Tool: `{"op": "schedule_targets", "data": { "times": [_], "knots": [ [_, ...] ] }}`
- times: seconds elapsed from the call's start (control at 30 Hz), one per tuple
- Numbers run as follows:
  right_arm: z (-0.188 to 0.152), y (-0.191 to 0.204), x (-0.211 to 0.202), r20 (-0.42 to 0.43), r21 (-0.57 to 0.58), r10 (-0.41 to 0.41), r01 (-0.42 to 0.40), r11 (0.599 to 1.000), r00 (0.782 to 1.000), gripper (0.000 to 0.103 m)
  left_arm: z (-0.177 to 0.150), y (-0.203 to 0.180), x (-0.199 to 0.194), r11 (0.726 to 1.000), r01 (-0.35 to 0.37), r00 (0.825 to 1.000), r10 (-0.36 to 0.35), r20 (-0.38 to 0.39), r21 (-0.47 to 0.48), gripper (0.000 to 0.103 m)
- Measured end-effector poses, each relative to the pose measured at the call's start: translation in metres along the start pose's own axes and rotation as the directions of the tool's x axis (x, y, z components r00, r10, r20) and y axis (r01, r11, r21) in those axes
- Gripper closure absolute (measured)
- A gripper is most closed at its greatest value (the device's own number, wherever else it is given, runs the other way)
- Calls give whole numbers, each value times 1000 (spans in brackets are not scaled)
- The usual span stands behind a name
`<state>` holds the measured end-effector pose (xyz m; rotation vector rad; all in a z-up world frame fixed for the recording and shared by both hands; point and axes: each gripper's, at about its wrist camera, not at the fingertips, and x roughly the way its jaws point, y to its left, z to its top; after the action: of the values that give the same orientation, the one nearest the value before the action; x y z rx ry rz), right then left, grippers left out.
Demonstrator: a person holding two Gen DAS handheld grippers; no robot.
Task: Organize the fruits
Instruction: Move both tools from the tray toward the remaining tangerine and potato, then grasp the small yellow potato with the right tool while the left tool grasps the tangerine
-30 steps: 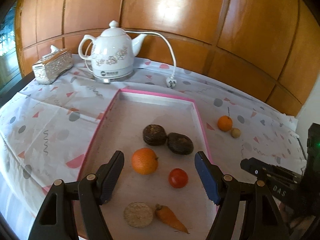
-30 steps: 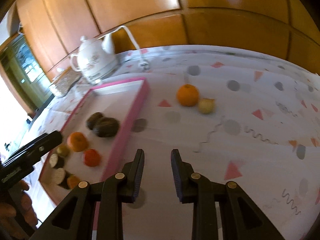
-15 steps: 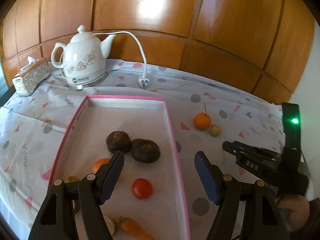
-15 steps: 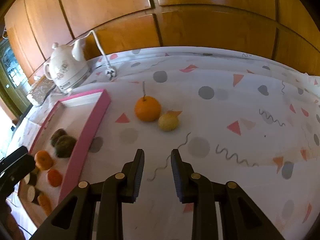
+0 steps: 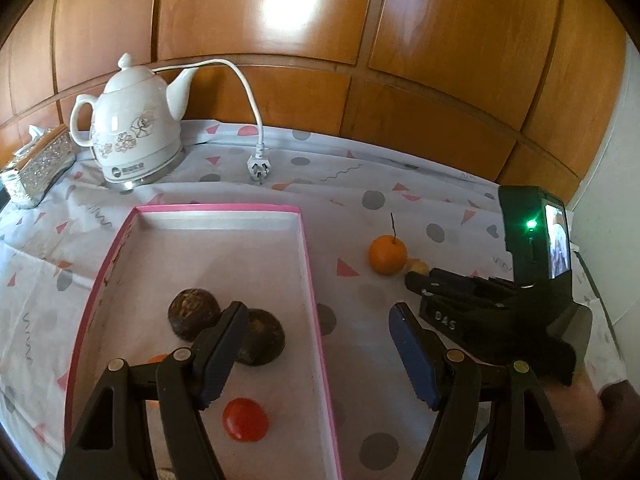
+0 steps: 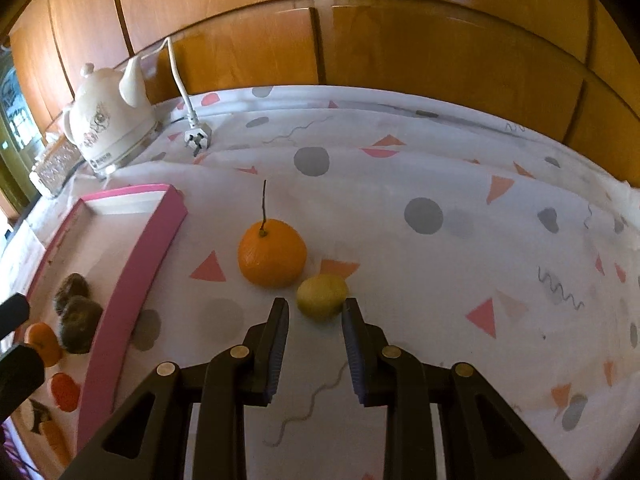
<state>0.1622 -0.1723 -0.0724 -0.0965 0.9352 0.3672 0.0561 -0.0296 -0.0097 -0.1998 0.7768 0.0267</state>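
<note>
A small yellow fruit (image 6: pixel 322 297) is seen at mid frame on the cloth (image 6: pixel 440 184), touching an orange (image 6: pixel 272 253). The right gripper (image 6: pixel 315 308) is just below it, jaws narrow, holding nothing. Bare cloth lies to the right. The pink tray (image 5: pixel 310 280) edge is at left. The left gripper (image 5: pixel 318 324) is held wide, empty, hiding tray fruit.
</note>
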Motion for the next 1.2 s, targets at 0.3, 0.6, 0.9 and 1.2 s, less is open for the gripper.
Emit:
{"op": "schedule_targets", "data": {
  "times": [0.3, 0.6, 0.9, 1.2],
  "knots": [
    [0, -3, 7, 13, -23, -25, 26, 999, 1000, 77, 6, -11, 18, 1000, 10, 1000, -9, -27, 17, 30],
    [-15, -28, -7, 11, 56, -33, 32, 998, 999, 77, 10, -32, 30, 998, 25, 999, -23, -45, 55, 30],
    [-23, -36, -13, 16, 70, -66, 64, 996, 998, 77, 13, -45, 49, 997, 24, 997, -19, -75, 67, 30],
    [-23, -37, -14, 15, 46, -67, 67, 997, 998, 77, 24, -58, 72, 997, 45, 994, -38, -101, 68, 32]
  ]
}}
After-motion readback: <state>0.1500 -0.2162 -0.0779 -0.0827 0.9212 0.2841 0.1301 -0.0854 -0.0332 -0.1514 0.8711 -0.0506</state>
